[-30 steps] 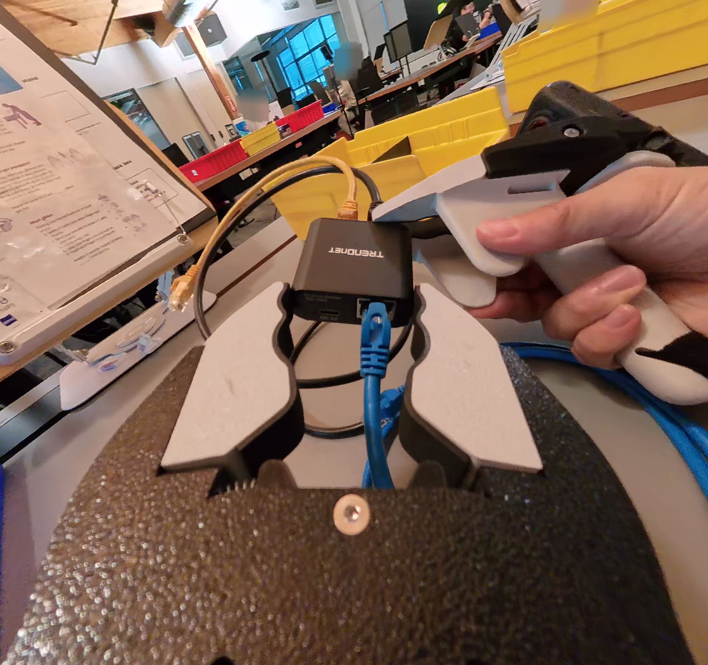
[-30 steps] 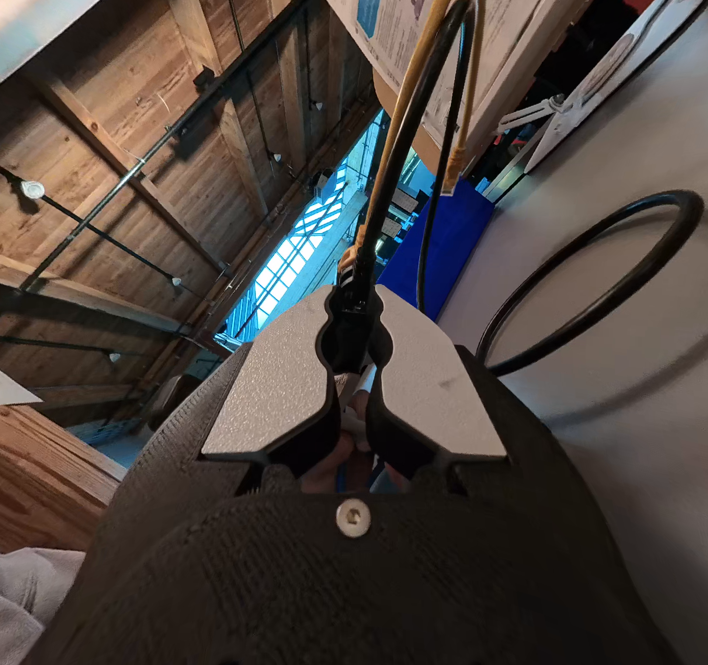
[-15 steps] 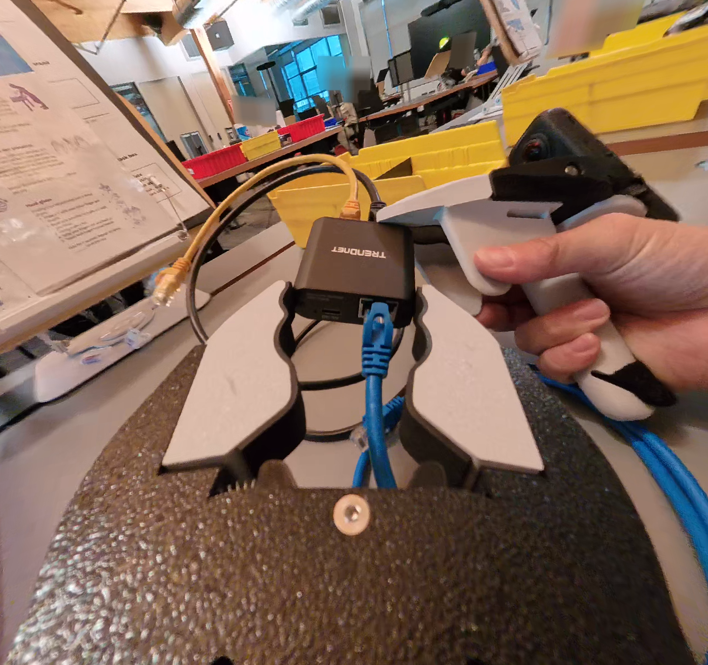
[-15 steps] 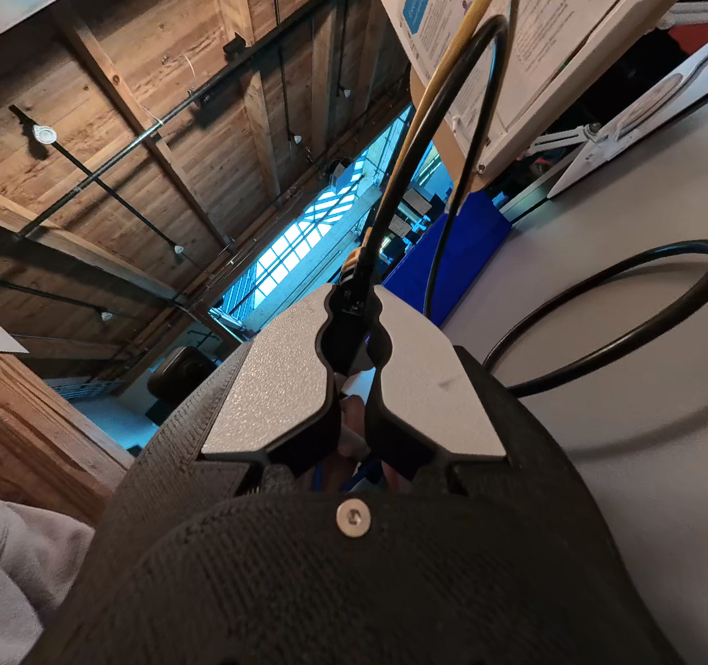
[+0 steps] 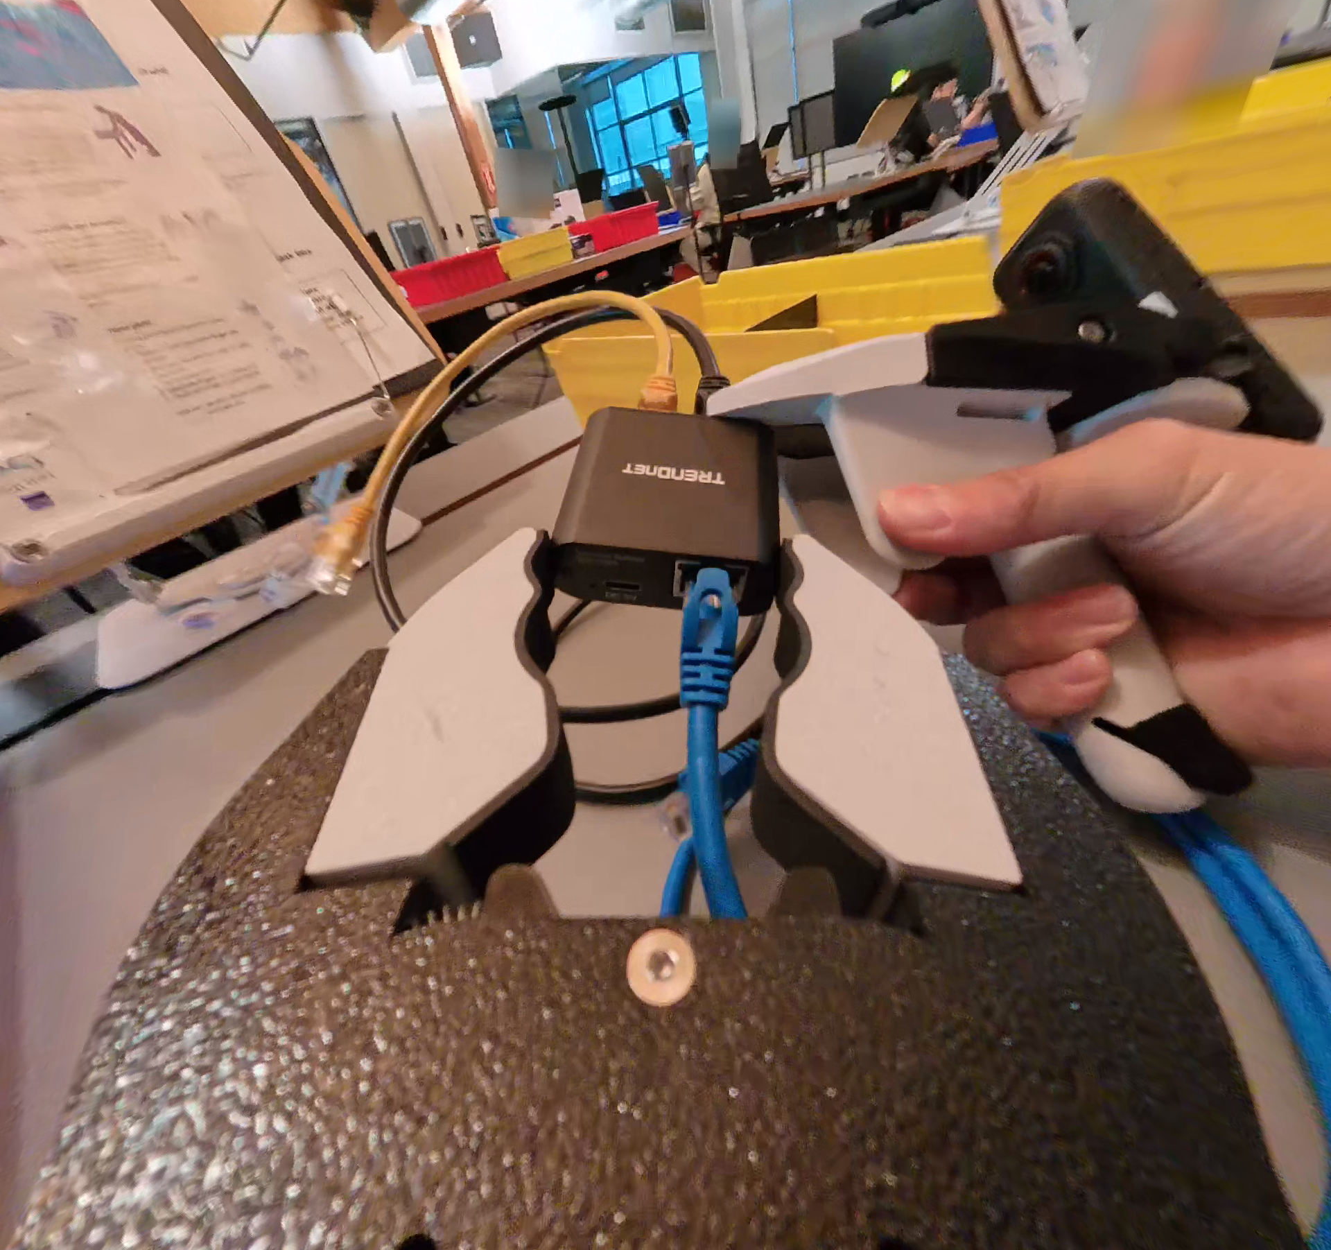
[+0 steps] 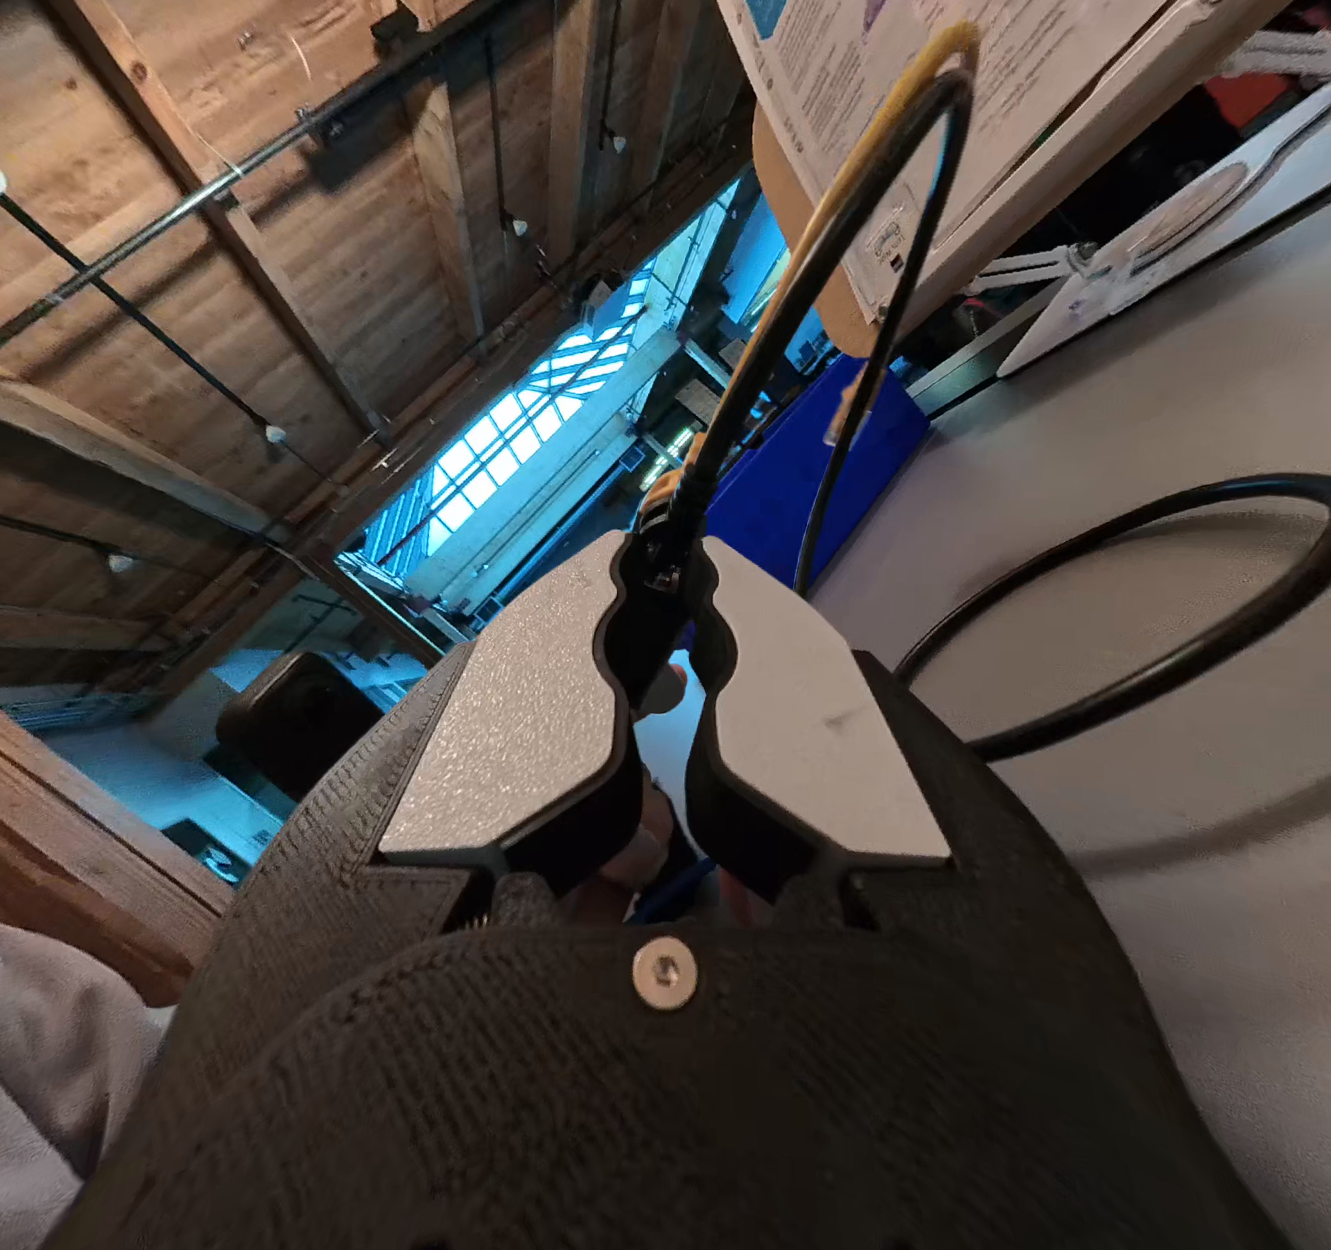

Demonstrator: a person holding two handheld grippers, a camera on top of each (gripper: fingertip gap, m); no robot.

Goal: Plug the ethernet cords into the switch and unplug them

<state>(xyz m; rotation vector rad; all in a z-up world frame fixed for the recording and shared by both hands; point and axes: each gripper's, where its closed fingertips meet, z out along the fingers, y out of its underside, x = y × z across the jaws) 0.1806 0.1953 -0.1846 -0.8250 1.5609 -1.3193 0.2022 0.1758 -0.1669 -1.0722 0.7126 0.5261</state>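
Observation:
The black switch (image 5: 670, 488) is held off the grey table between the fingers of my left gripper (image 5: 662, 556), which is shut on its near end. A blue ethernet cord (image 5: 706, 646) is plugged into its front port. A yellow cord (image 5: 504, 329) is plugged into its back, and that cord's free plug (image 5: 335, 553) hangs loose at the left. My right gripper (image 6: 666, 560) is shut on the plug of a black cable (image 6: 778, 322) at the switch's back. It also shows in the left wrist view (image 5: 814, 380), held by a hand. I cannot tell whether the black plug is seated.
A tilted board with a printed sheet (image 5: 144, 264) stands at the left over a white base plate (image 5: 216, 610). Yellow bins (image 5: 828, 308) stand behind the switch. Blue cord loops (image 5: 1267, 927) lie at the right. The black cable loops on the table (image 6: 1152, 675). Less than 4 cm separates the two grippers' tips.
My right gripper has tilted and turned while staying shut on the black plug. The switch stays in my left gripper. The cables have swayed a little.

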